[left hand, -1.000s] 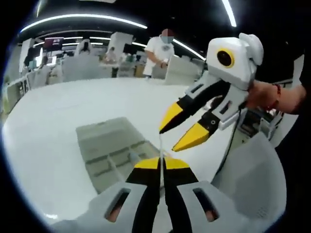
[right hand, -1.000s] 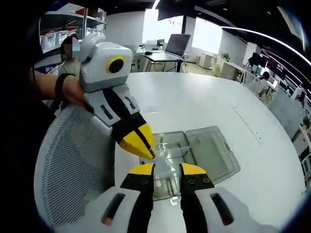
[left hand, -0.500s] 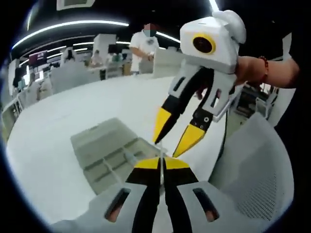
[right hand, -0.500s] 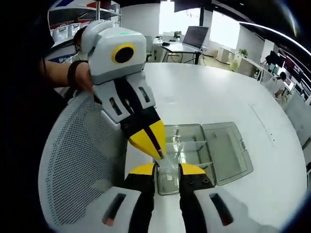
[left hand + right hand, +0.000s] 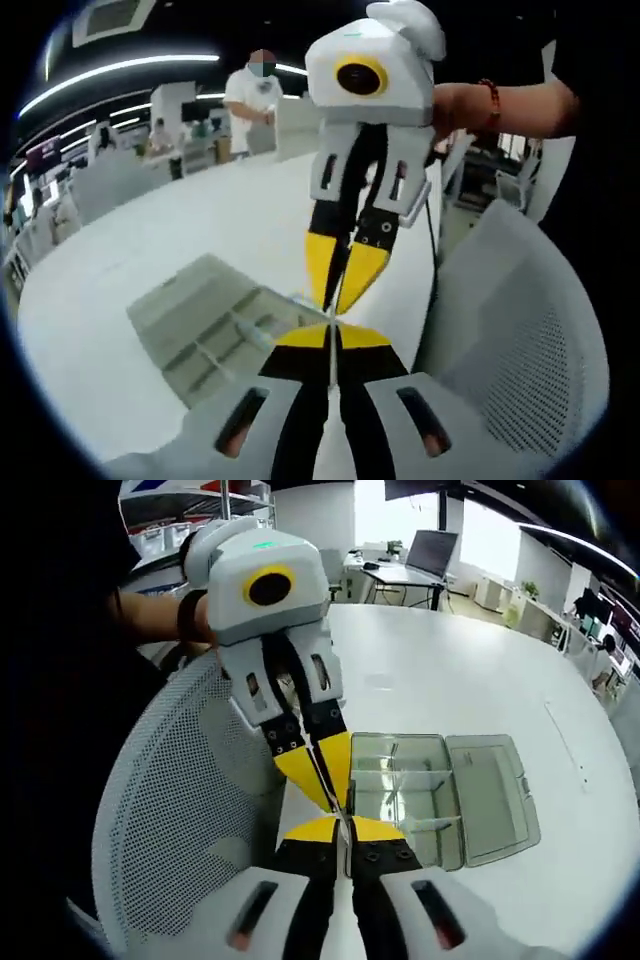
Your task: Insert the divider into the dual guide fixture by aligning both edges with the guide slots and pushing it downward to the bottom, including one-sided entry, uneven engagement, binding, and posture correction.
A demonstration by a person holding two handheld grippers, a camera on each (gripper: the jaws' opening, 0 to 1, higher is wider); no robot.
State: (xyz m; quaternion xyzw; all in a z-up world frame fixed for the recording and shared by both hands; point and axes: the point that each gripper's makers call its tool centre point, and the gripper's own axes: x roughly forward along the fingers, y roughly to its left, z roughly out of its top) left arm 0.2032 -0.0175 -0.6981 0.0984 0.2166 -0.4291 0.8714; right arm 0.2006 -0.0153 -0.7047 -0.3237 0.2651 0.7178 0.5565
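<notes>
Hovering above the clear box, both grippers pinch the thin divider edge-on between them. Left gripper and right gripper have jaws closed on it; its slots lie below and ahead.

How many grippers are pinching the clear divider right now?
2. The left gripper and the right gripper both close on the thin clear divider, tips meeting above the open compartment box on the white table.
</notes>
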